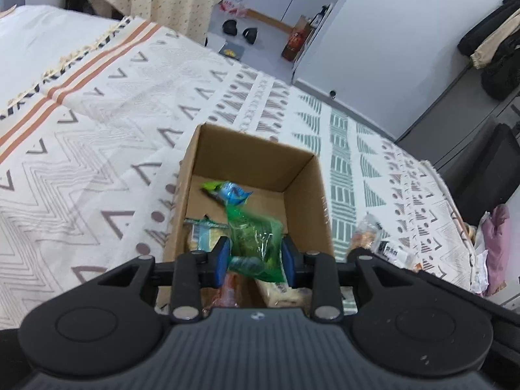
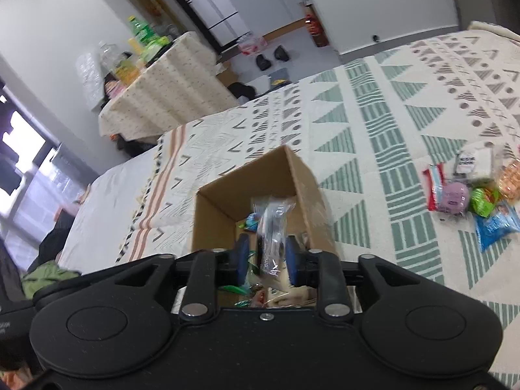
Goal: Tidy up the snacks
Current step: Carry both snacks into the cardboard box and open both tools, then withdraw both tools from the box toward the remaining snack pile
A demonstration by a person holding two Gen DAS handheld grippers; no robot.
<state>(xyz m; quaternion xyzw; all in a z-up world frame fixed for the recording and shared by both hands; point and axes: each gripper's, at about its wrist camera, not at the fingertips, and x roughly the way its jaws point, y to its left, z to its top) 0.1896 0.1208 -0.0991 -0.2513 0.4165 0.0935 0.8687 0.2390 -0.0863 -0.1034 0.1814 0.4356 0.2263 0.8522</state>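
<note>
An open cardboard box (image 1: 208,149) stands on the patterned bedspread; it also shows in the right wrist view (image 2: 214,214). It holds several snack packets, among them a green and blue one (image 1: 227,191). My left gripper (image 1: 255,258) is over the box with its jaws parted, and a green packet (image 1: 253,237) sits between the blue pads. My right gripper (image 2: 268,256) is over the box too, with a clear packet with dark contents (image 2: 271,227) between its parted pads; whether either packet is gripped or loose I cannot tell.
Loose snacks lie on the bedspread right of the box: a red wrapper (image 2: 434,188), a pink packet (image 2: 455,196), a green one (image 2: 482,200), a blue one (image 2: 494,227). More packets (image 1: 370,234) lie by the box. A clothed table (image 2: 169,87) with bottles stands beyond the bed.
</note>
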